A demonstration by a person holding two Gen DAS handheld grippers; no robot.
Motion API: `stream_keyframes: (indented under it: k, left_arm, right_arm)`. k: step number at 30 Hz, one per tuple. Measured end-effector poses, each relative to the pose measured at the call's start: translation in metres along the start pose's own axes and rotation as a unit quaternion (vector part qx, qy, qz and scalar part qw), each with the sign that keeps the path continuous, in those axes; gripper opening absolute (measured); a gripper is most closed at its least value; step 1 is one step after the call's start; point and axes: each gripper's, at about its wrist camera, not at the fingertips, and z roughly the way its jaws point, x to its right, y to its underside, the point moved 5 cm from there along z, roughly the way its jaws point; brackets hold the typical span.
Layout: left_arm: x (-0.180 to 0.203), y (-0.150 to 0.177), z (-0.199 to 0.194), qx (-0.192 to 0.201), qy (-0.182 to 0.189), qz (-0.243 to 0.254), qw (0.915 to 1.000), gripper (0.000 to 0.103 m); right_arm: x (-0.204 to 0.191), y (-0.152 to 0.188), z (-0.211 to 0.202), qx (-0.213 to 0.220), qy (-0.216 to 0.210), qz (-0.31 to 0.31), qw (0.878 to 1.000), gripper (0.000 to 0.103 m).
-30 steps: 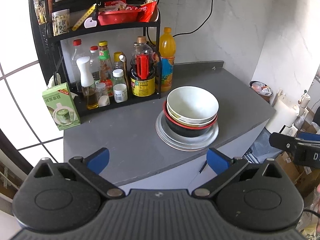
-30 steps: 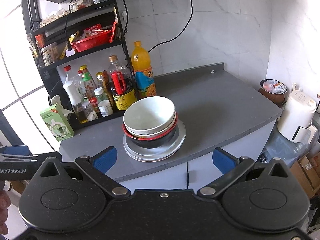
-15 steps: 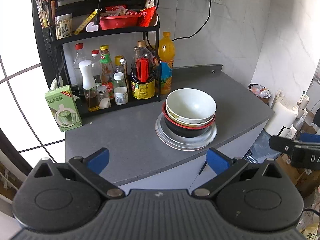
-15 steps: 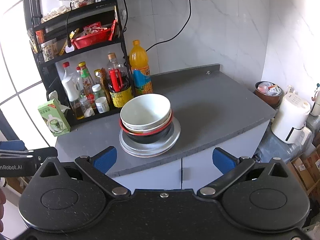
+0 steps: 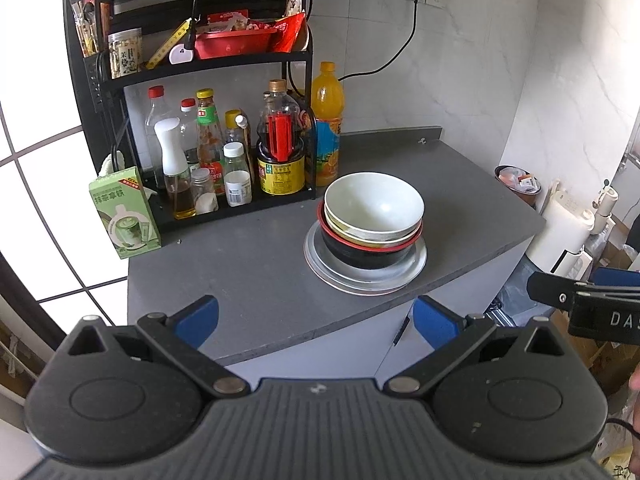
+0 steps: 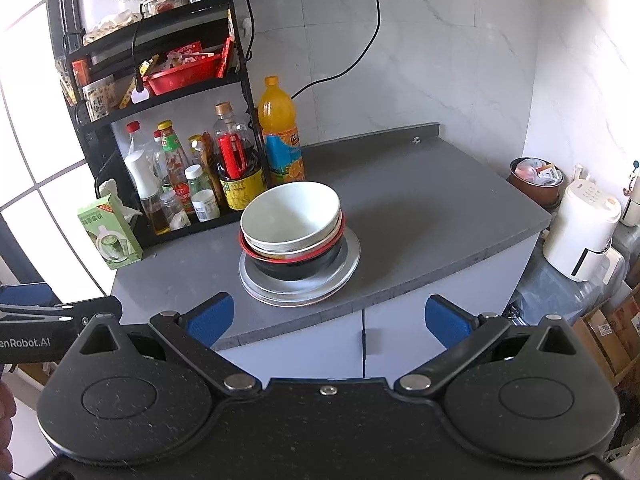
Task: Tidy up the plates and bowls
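Note:
A stack stands on the grey counter (image 5: 240,264): a white bowl (image 5: 374,204) nested on top, a black bowl with a red rim (image 5: 366,254) under it, and silver plates (image 5: 360,280) at the bottom. The same stack shows in the right wrist view, with white bowl (image 6: 290,216), black bowl (image 6: 298,266) and plates (image 6: 300,292). My left gripper (image 5: 316,320) hangs open in front of the counter edge, well short of the stack. My right gripper (image 6: 326,318) is open too, also back from the counter. Both hold nothing.
A black rack (image 5: 200,72) of sauce bottles stands at the back left, an orange drink bottle (image 5: 327,124) beside it, and a green box (image 5: 124,216) at the left. A white kettle (image 6: 584,236) and a brown bin (image 6: 536,180) sit below, right of the counter.
Both grippers have drawn back and up from the counter, so the stack looks smaller and farther. The bowls and plates have not moved.

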Motion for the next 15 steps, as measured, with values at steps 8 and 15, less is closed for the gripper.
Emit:
stream_keyframes:
  k: [8,15]
  left_arm:
    - [-0.0001,-0.0010,-0.0017,0.001,0.000,0.000,1.0000,0.102]
    - [-0.0003,-0.0001,-0.0029,0.000,0.001,-0.006,1.0000,0.102]
  right_arm:
    - [0.0001,0.0003,-0.0006,0.000,-0.002,-0.002,1.000,0.103]
    - [-0.0012,0.0016,-0.0014,-0.003,-0.003,0.001,1.000,0.103]
